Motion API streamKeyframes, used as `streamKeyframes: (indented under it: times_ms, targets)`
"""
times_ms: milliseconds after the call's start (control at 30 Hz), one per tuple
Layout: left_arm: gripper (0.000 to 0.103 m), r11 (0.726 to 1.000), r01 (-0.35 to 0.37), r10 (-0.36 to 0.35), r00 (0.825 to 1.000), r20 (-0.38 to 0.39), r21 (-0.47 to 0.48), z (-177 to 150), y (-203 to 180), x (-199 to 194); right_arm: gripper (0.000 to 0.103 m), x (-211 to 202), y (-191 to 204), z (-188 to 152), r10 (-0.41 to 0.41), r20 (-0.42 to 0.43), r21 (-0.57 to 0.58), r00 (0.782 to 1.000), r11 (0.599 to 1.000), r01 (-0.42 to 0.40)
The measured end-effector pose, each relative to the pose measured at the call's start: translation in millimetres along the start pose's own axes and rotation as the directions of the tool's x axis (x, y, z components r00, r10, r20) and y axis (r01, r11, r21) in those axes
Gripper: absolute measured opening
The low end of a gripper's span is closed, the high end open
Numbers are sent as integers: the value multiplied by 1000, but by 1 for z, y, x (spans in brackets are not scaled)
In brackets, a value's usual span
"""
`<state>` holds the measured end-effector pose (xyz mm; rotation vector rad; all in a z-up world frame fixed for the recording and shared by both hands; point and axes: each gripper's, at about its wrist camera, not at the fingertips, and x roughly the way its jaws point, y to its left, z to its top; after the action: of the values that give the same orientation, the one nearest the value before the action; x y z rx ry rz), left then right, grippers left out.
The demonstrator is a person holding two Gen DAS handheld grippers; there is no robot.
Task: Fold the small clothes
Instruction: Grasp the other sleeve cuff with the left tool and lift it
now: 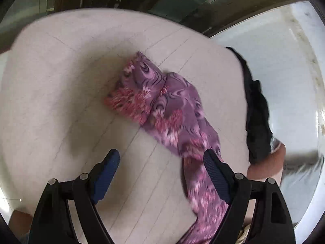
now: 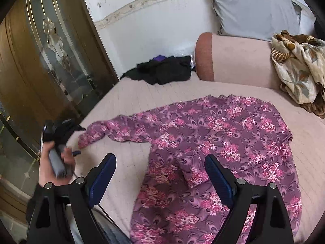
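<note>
A purple garment with pink flowers lies spread on the pale pink bed. Its long sleeve reaches left, and the cuff lies near a person's hand that holds the left gripper's handle. In the left wrist view that sleeve lies crumpled and runs down past the right-hand finger. My left gripper hovers open above it, with nothing pressed between the pads. My right gripper is open above the garment's body and holds nothing.
A heap of black clothes lies at the bed's far edge next to a pink bolster with a rust-coloured end. A grey pillow and a floral blanket are at the back right. A brown glass-fronted wardrobe stands on the left.
</note>
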<state>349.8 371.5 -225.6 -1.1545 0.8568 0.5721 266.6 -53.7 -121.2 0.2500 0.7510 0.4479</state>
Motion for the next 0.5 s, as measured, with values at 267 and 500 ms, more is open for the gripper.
streamKeyframes:
  times_ms: [267, 500]
  targets:
    - [46, 998, -60, 59, 998, 39, 26, 22, -9, 29, 89, 30, -33, -11, -19, -27, 88, 999, 996, 21]
    - [13, 974, -154, 109, 962, 251, 168, 11, -32, -19, 86, 25, -56, -26, -18, -32, 157, 999, 987, 22]
